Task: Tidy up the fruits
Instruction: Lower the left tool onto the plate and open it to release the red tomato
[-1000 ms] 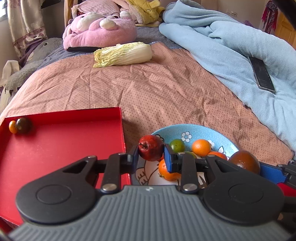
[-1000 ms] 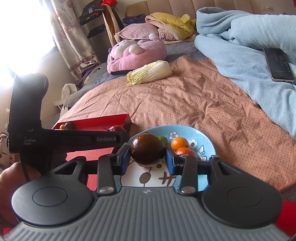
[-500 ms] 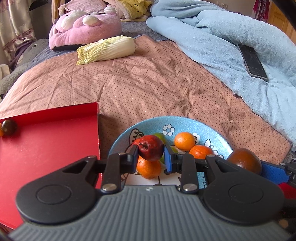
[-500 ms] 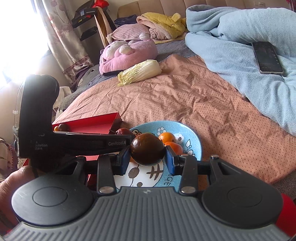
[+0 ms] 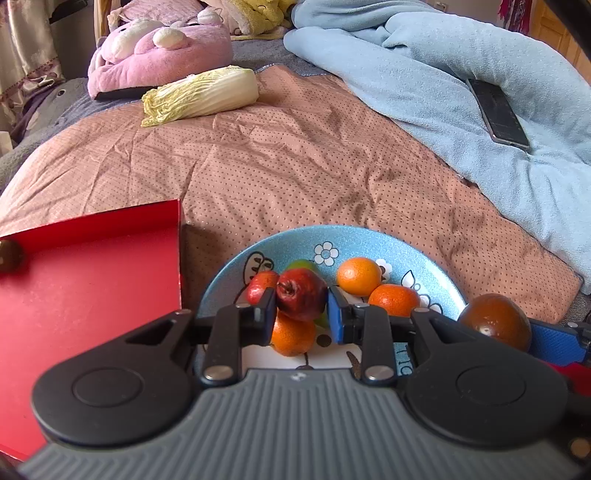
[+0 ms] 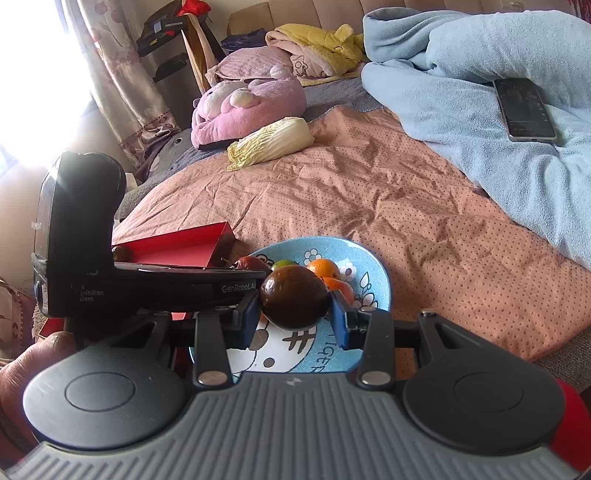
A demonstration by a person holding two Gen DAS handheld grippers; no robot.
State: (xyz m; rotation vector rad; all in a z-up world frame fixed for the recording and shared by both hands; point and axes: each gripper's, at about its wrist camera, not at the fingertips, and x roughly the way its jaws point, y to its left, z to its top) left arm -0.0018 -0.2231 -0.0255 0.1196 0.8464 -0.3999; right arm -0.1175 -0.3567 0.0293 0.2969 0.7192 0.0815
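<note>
Two hand-held grippers each pinch a fruit: left hand-held gripper a small red pear-like fruit, right hand-held gripper a smooth dark brown-green fruit; both likely light, firm, slippery, best squeezed at their widest middle.

— Where am I working?

— I see a home bedroom. A bed with a dotted salmon cover fills the view, with a rumpled blue blanket, a pink plush toy and yellow fleece clothing by a padded headboard.

— Anything more?

— A patterned curtain beside a bright window.
</note>
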